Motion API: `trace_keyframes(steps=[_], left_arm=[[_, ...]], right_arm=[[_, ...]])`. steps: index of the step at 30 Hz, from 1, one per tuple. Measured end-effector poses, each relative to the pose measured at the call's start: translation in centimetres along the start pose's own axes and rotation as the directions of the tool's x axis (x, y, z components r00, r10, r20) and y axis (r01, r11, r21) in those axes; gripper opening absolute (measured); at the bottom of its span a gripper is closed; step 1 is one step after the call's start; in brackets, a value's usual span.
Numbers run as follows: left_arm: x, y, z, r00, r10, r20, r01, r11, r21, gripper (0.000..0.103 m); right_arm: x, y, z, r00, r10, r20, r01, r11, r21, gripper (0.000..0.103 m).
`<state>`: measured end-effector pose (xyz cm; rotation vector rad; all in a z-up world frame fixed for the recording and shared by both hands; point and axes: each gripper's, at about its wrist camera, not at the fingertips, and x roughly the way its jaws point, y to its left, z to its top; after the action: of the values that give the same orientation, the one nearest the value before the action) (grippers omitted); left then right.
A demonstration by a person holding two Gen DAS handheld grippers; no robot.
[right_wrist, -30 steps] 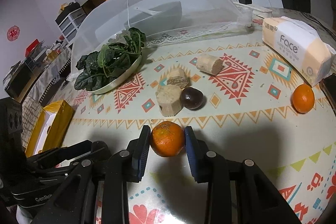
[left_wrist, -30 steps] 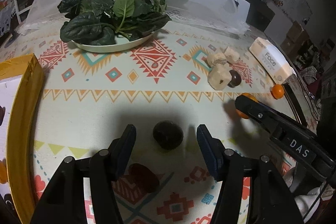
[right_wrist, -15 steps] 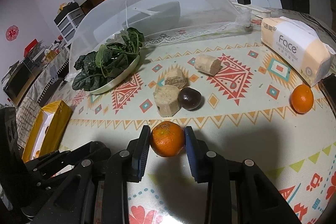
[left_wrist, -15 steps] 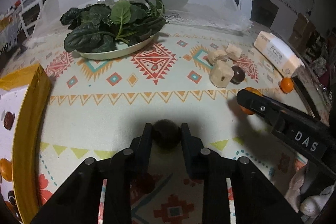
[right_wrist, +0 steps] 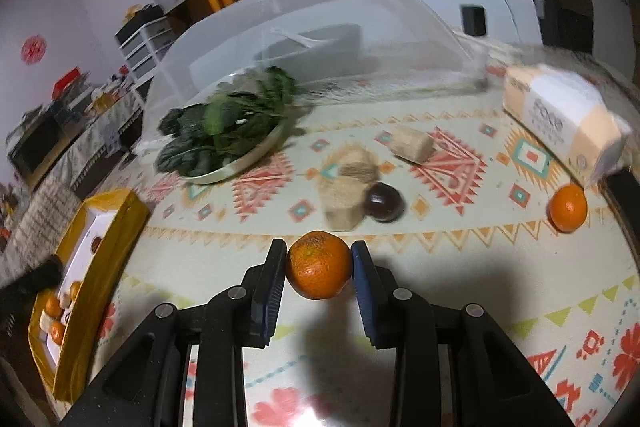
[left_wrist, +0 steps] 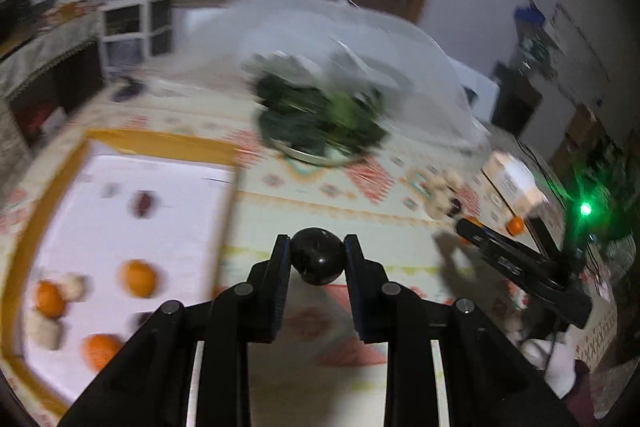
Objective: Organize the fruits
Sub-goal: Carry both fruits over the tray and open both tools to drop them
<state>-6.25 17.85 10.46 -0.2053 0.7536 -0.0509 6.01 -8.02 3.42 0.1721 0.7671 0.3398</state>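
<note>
Left wrist view: left gripper (left_wrist: 317,258) clamped on dark fruit (left_wrist: 318,261), lifted, aimed just right of the box (left_wrist: 132,143). Right gripper (right_wrist: 319,269) closed on orange (right_wrist: 319,270), low over the cloth, well right of the box. Likely carrying step; next, lower and release inside the box among the oranges there.

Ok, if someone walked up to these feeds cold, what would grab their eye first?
Probably the bright orange clamped in the right gripper, dead centre of its view above the patterned tablecloth. Next, the dark round fruit pinched in the left gripper, with the yellow-rimmed tray of sorted fruit blurred off to its left. The big mesh food cover behind the plate of greens also stands out.
</note>
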Motion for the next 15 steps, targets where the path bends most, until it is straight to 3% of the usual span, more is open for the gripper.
trace_keyframes(steps=[9,15], left_arm=[[-3.9,11.1,1.2,0.992,0.116,0.052,-0.109,0.986,-0.129,0.026],[-2.5,15.0,2.6,0.983,0.180,0.036,-0.175,0.979,-0.108,0.026]], right_arm=[[-3.1,12.9,0.4,0.979,0.196,-0.048,-0.201,0.966,-0.163,0.035],[0.4,21.0,0.7,0.958,0.245,-0.145,-0.274,0.934,-0.231,0.035]])
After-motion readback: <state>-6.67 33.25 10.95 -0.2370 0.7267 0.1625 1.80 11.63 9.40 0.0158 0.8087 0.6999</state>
